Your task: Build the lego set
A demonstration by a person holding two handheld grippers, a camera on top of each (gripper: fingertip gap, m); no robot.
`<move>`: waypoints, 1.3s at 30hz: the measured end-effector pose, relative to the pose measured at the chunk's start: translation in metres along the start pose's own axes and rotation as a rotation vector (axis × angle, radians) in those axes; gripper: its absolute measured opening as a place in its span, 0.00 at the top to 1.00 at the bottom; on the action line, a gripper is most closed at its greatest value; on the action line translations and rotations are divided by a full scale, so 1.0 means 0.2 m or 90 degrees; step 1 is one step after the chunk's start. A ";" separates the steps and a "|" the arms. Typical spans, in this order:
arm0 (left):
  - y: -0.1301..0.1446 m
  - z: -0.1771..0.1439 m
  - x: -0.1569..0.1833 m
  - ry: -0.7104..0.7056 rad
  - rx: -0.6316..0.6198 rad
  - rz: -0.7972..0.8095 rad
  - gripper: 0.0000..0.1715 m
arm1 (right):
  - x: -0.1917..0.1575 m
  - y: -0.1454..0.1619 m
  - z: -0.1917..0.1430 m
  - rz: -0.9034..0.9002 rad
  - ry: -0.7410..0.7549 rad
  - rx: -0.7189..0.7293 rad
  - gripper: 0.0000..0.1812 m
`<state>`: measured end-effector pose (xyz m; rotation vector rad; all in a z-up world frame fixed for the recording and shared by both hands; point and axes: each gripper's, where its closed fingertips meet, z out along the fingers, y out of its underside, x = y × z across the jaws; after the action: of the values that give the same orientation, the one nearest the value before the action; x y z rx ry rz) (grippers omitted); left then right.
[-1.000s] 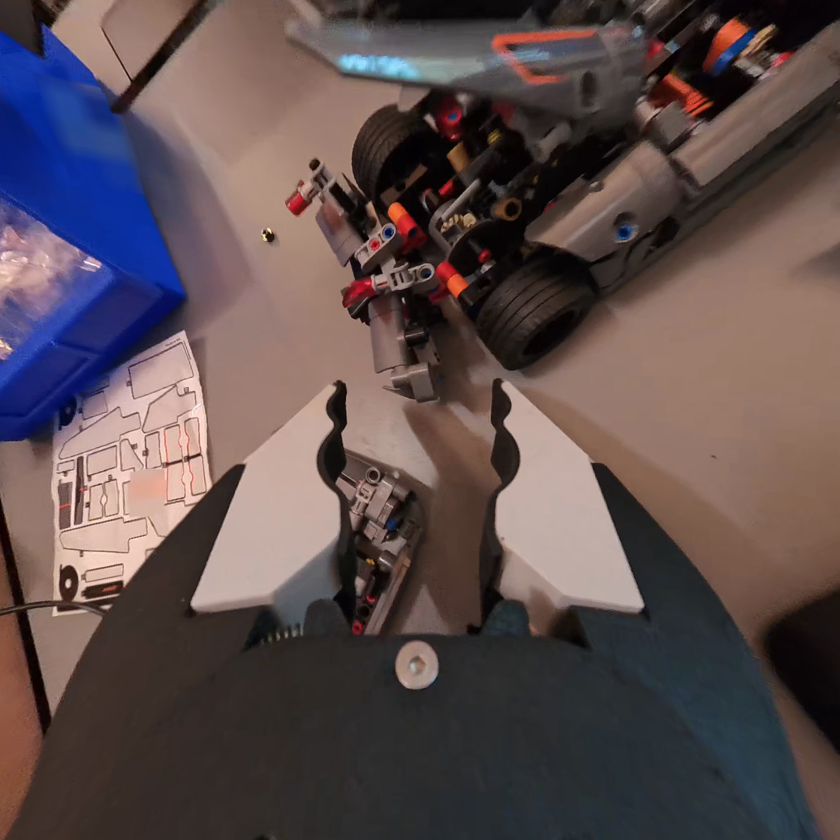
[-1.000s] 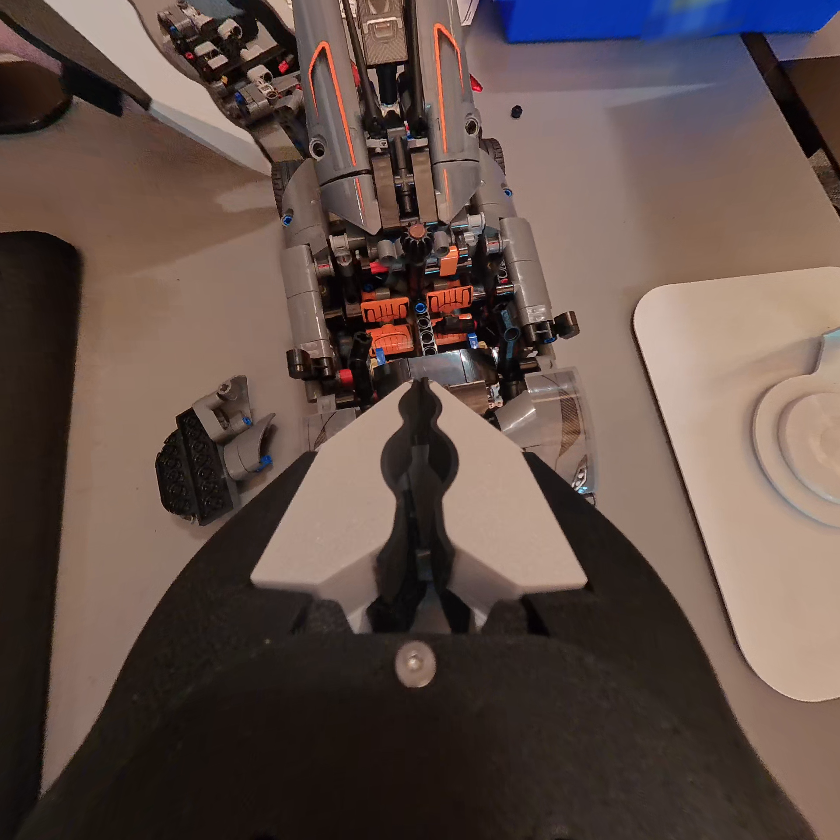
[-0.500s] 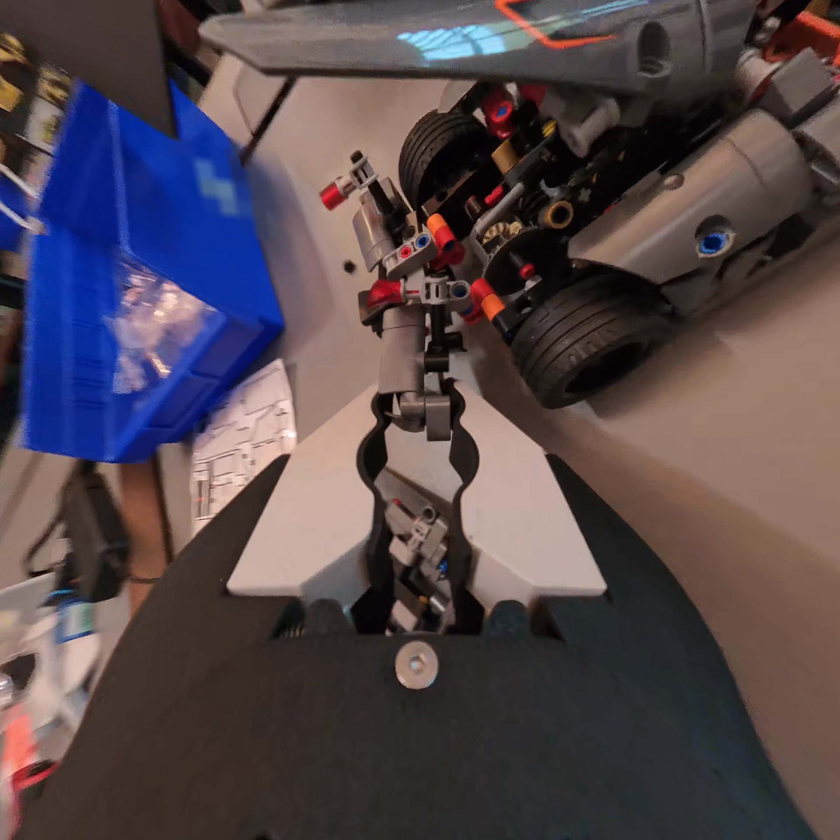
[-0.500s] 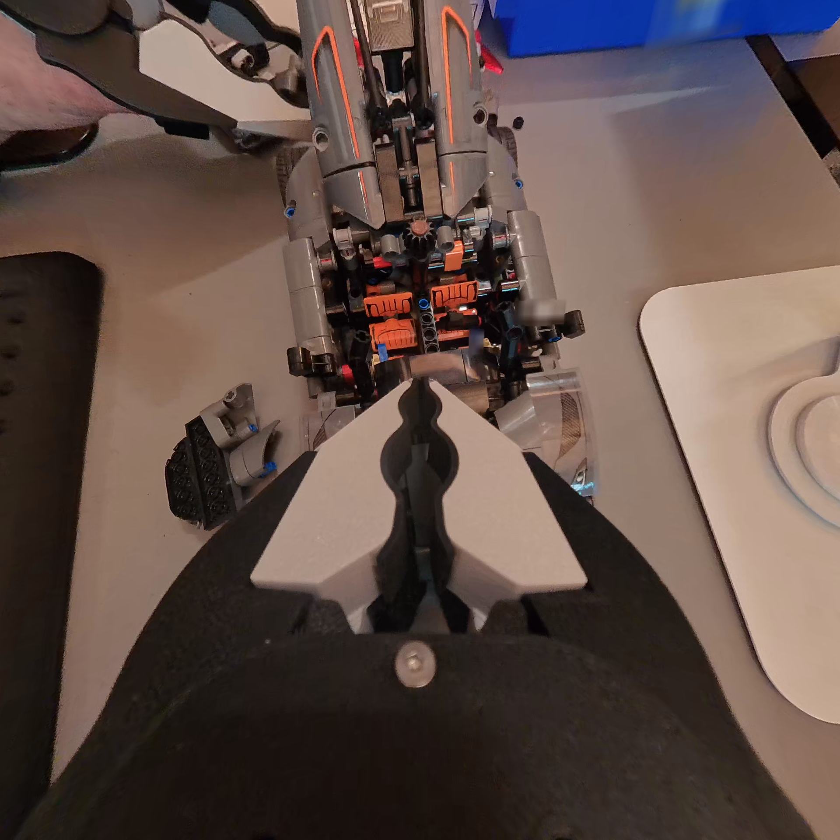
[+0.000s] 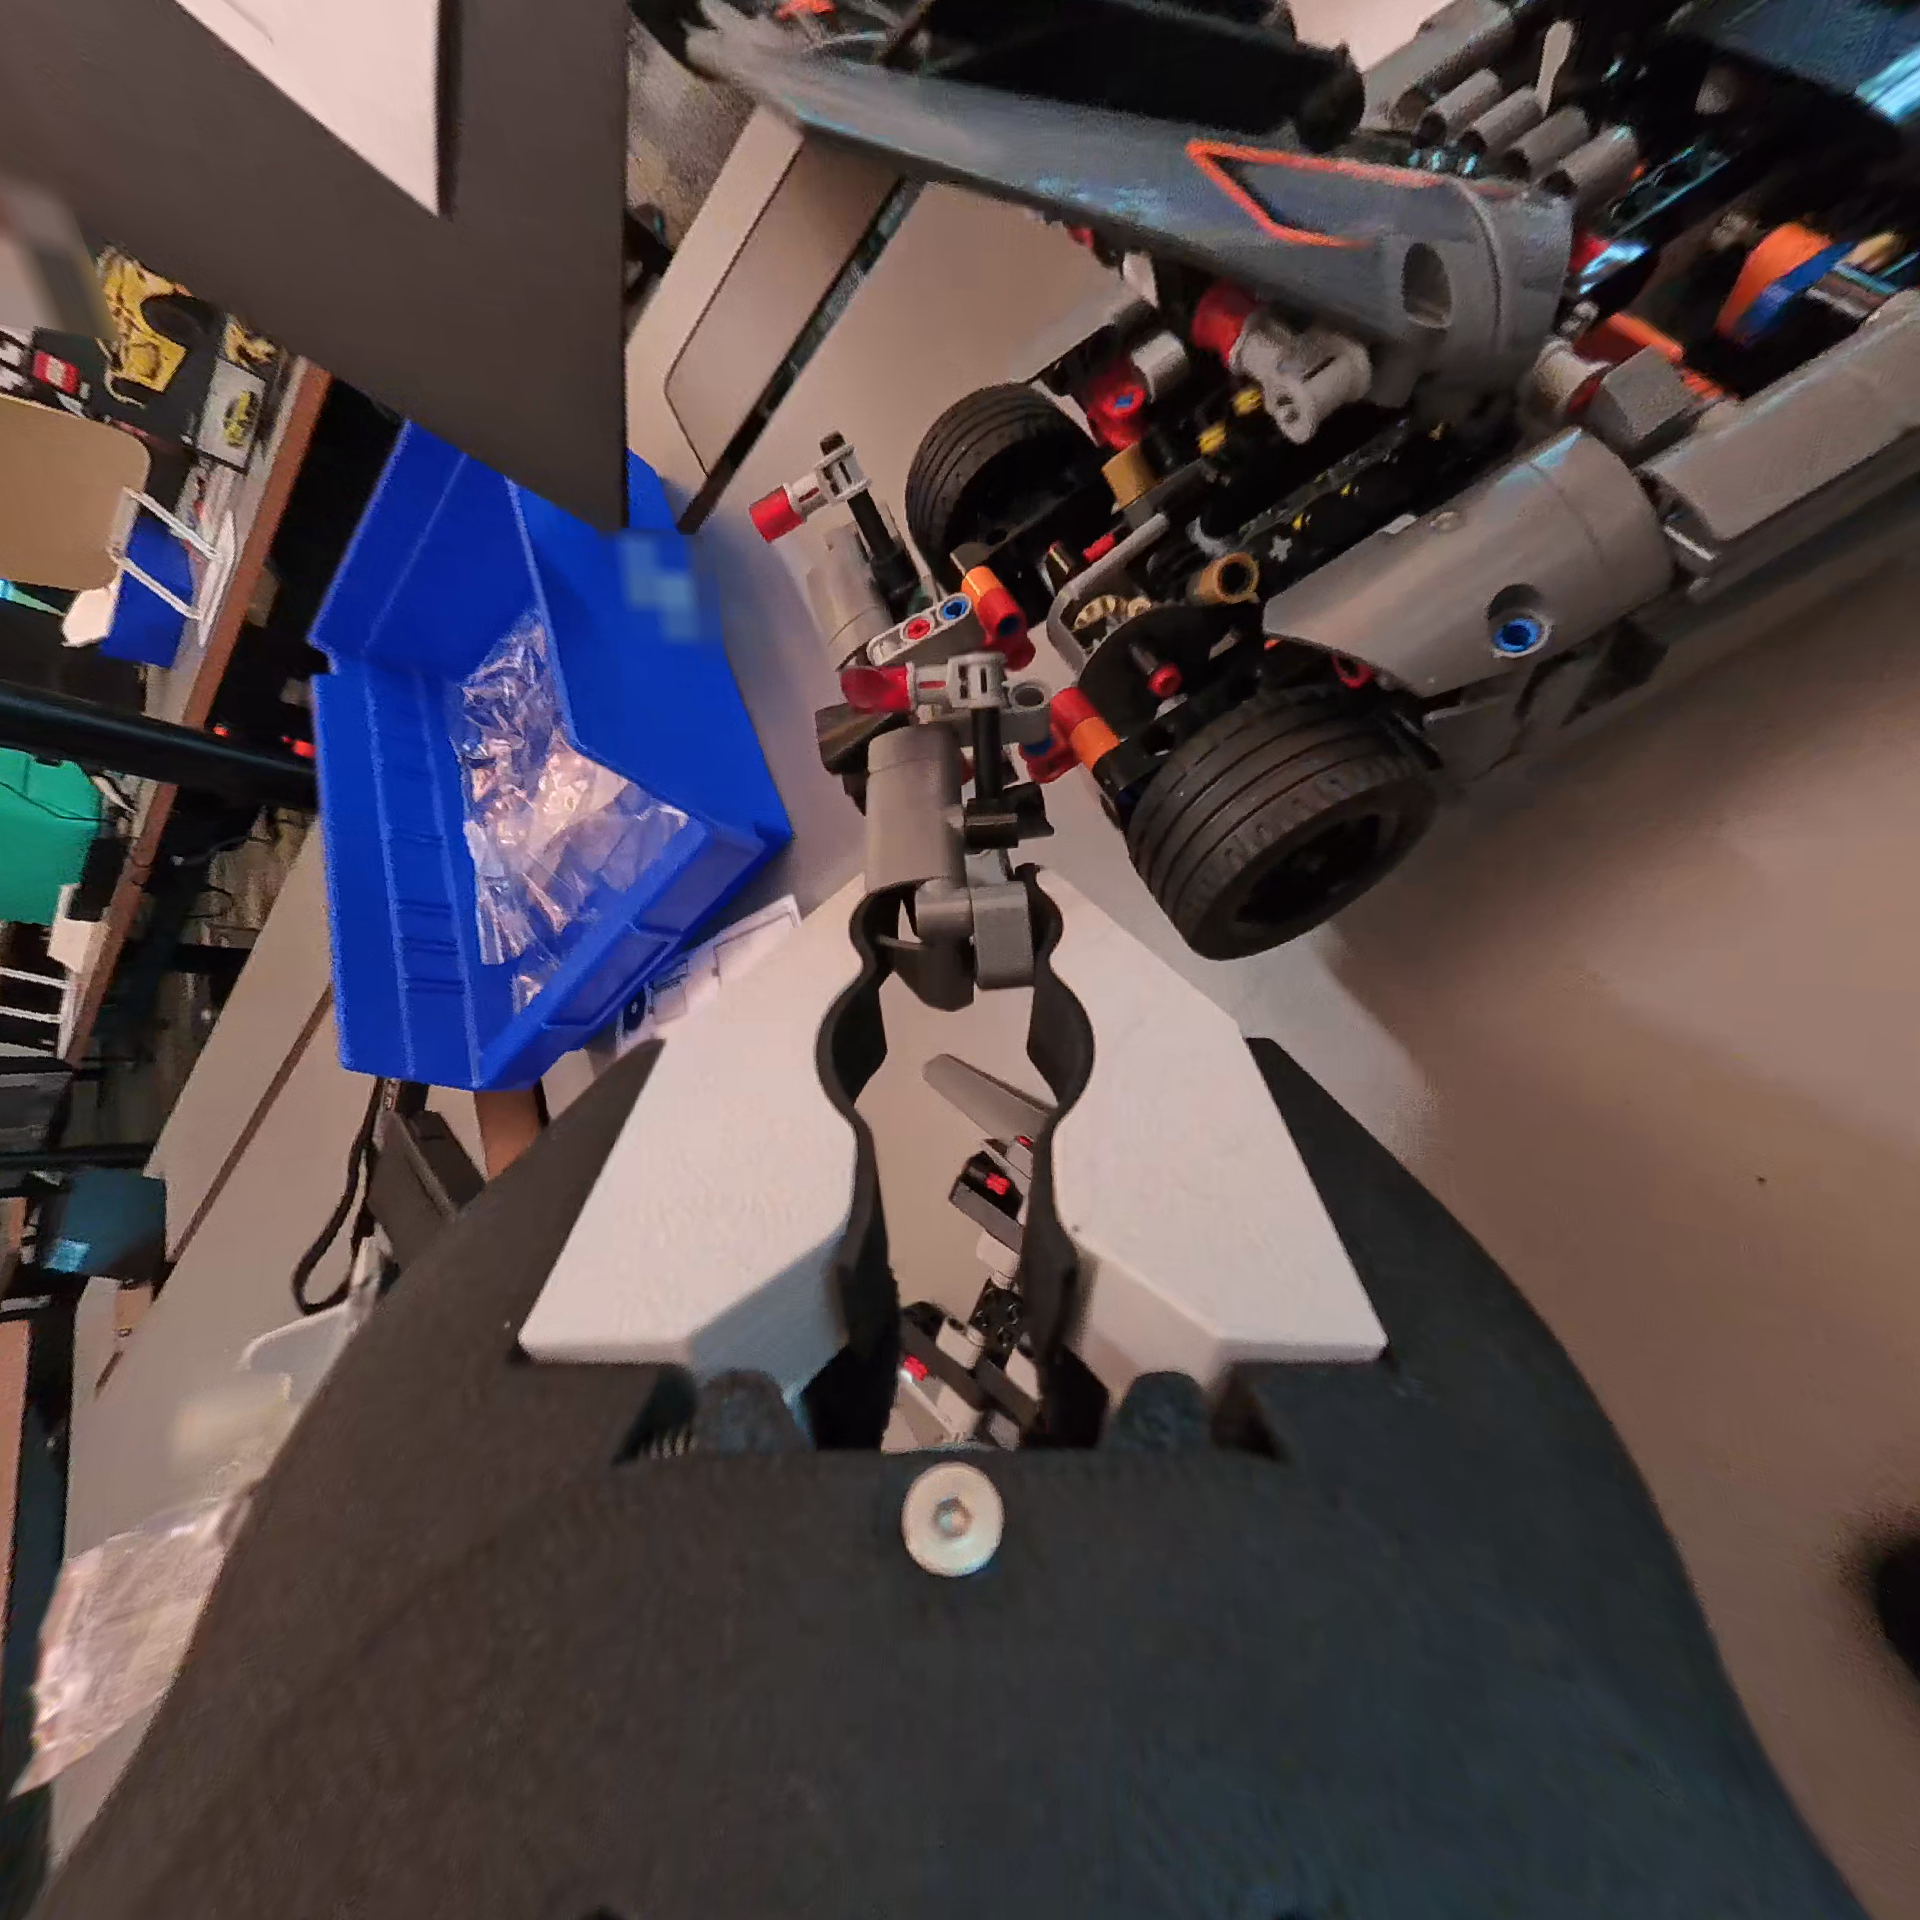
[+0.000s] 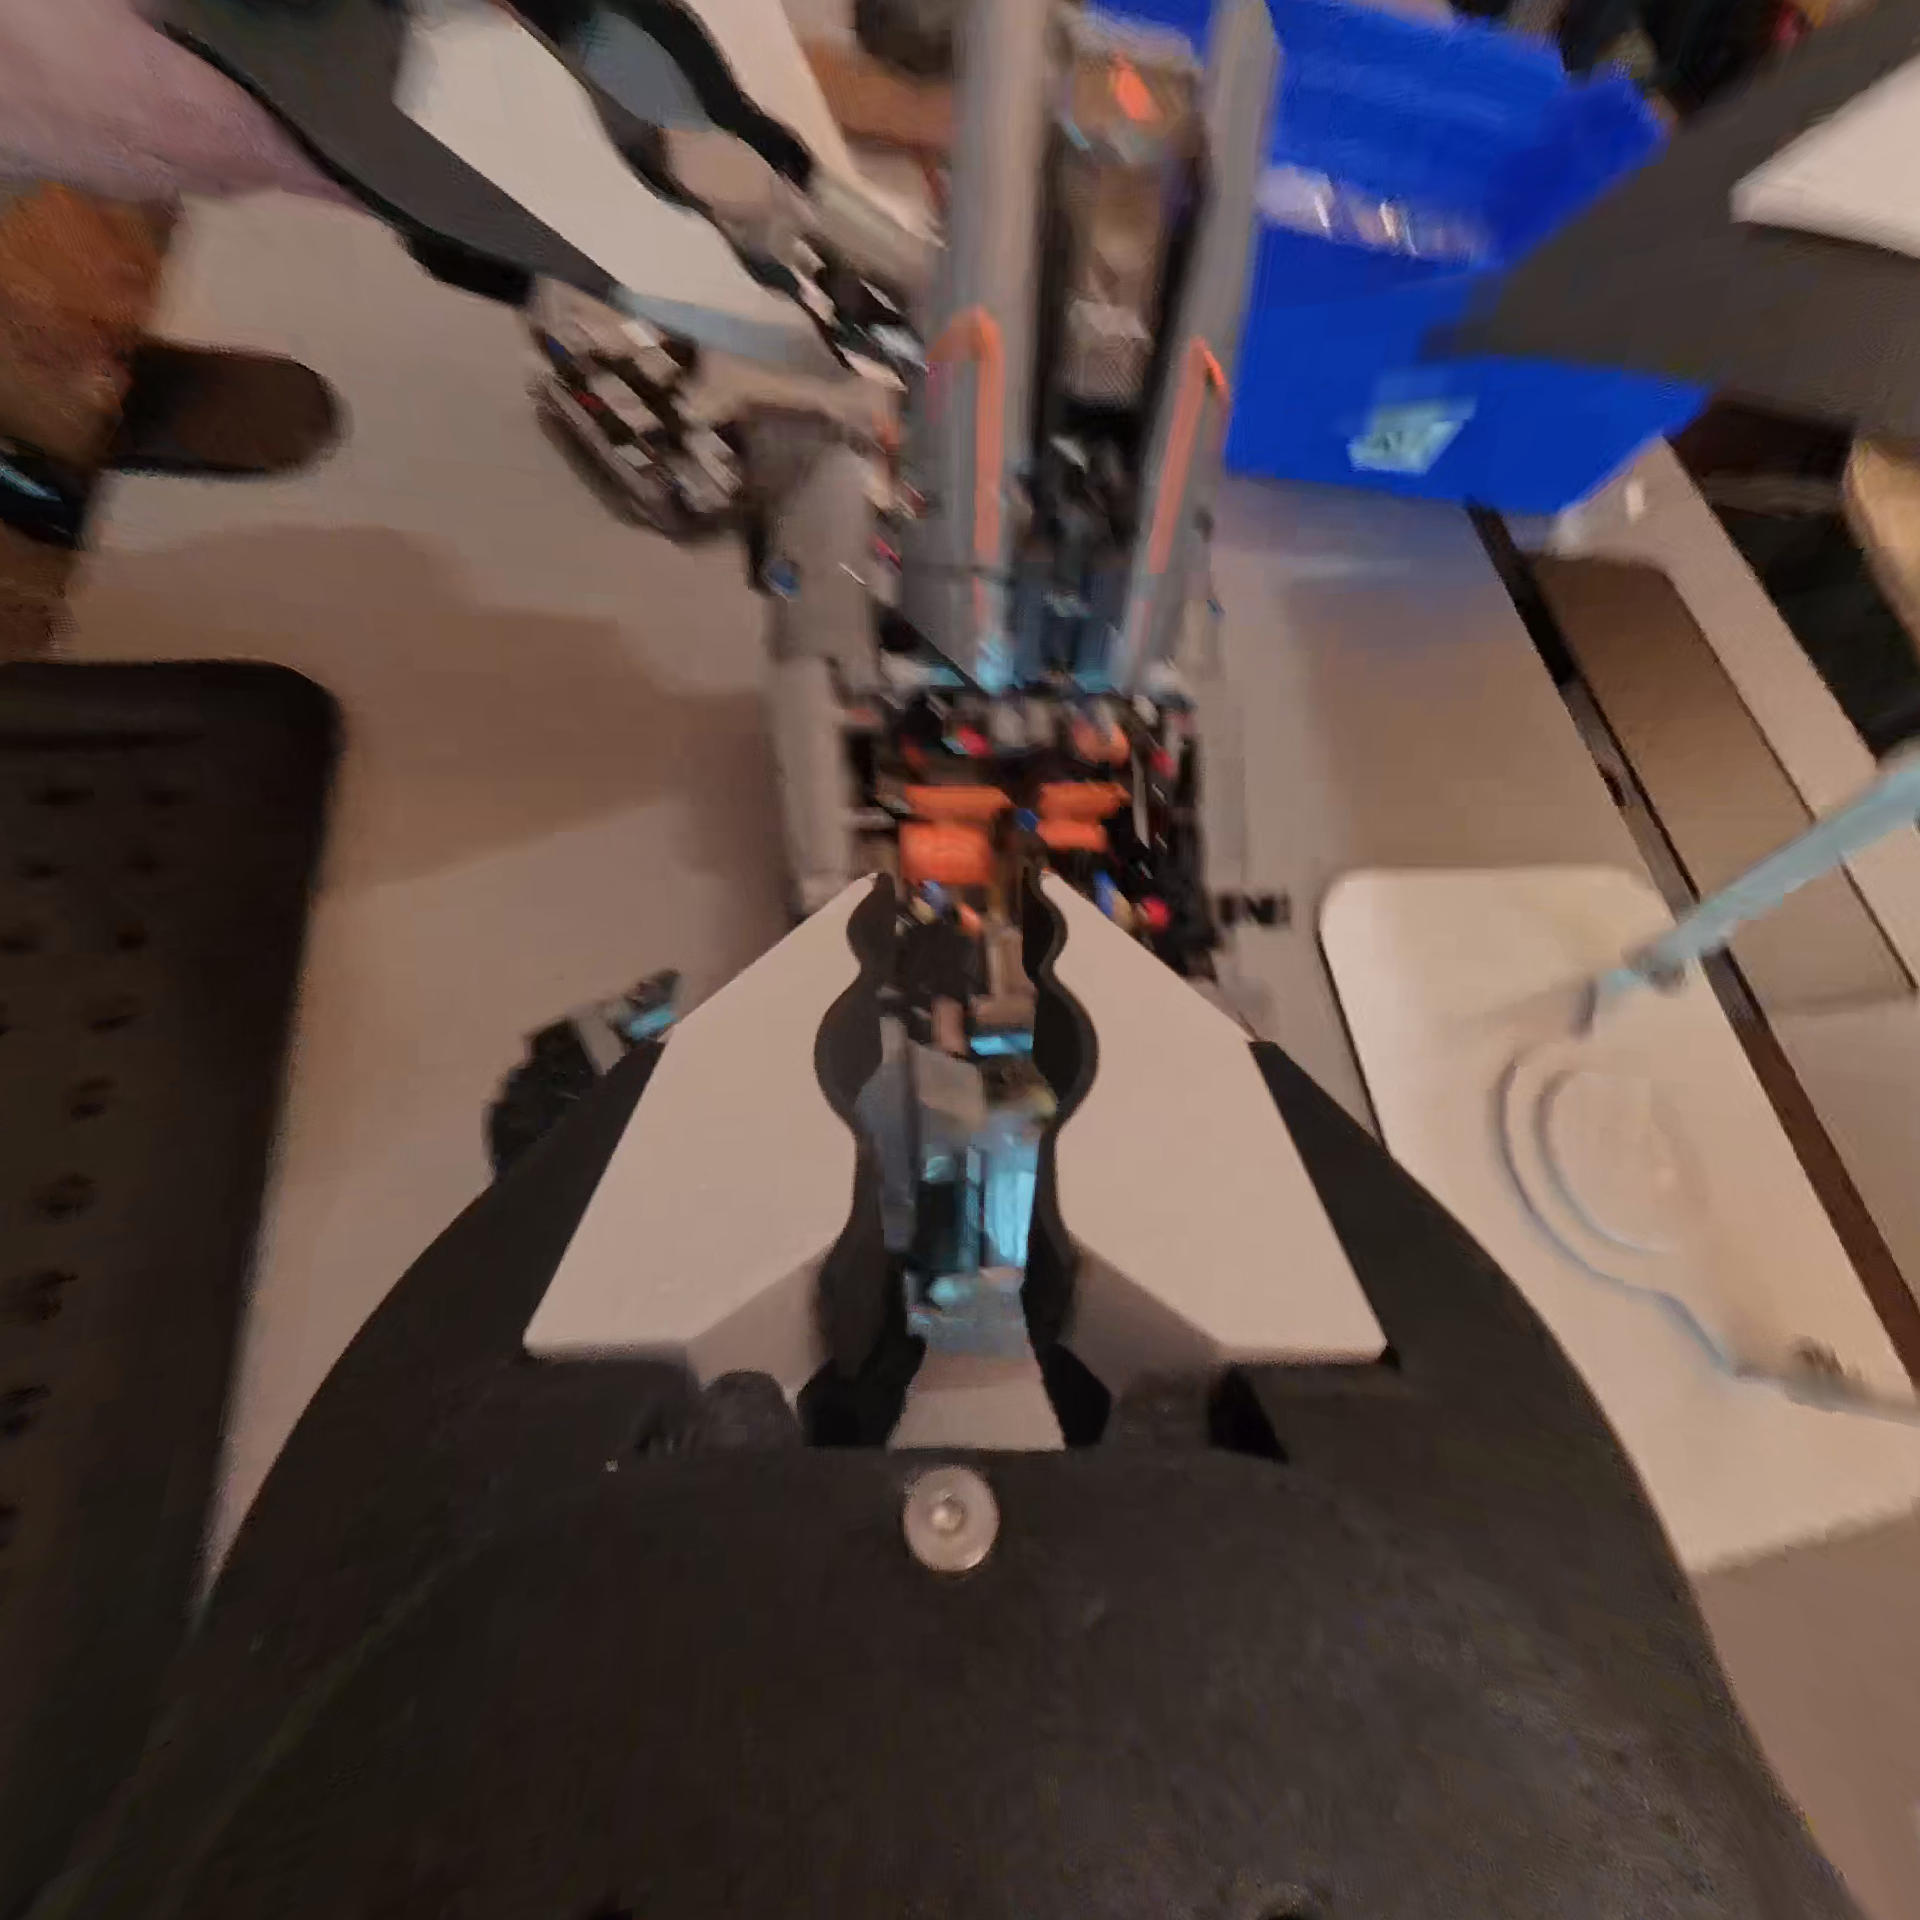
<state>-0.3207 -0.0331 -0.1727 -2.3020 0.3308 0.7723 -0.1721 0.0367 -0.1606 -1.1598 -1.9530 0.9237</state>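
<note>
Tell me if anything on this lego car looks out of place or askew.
Yes. The car sits tilted, its near wheel off the table. A grey front assembly hangs loosely from the nose, pinched by the left tool. The right wrist view is too blurred to judge.

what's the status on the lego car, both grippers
Left gripper shut on the grey front linkage. Right gripper on the lego car's rear, view blurred. Car tilted up, nothing in the way.

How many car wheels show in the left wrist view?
2. One wheel is nearest the left gripper, right of its fingertips; the other sits behind it, partly hidden by the bodywork. Any others are out of frame.
</note>
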 end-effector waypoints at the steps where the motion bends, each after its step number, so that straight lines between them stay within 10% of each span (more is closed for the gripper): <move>1: -0.02 -0.02 0.00 -0.004 0.001 0.006 0.88 | -0.06 -0.05 -0.01 -0.018 -0.019 0.025 0.86; 10: -0.27 -0.21 -0.01 -0.029 0.001 0.063 0.88 | -0.14 0.02 0.13 -0.077 0.035 -0.080 0.73; 13: -0.34 -0.25 -0.02 -0.052 -0.007 0.095 0.88 | -0.08 -0.01 0.09 -0.064 0.058 -0.043 0.83; 27: -0.76 -0.36 -0.06 -0.083 0.113 0.185 0.88 | -0.02 -0.09 -0.16 0.137 -0.193 0.203 0.91; 39: -0.77 -0.35 -0.01 0.023 0.106 0.143 0.88 | 0.00 -0.10 -0.30 0.258 -0.360 0.231 0.92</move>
<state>-0.2263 0.0345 -0.0493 -2.1475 0.6543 0.7814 -0.1302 0.0429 -0.1131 -1.1786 -1.8624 1.9047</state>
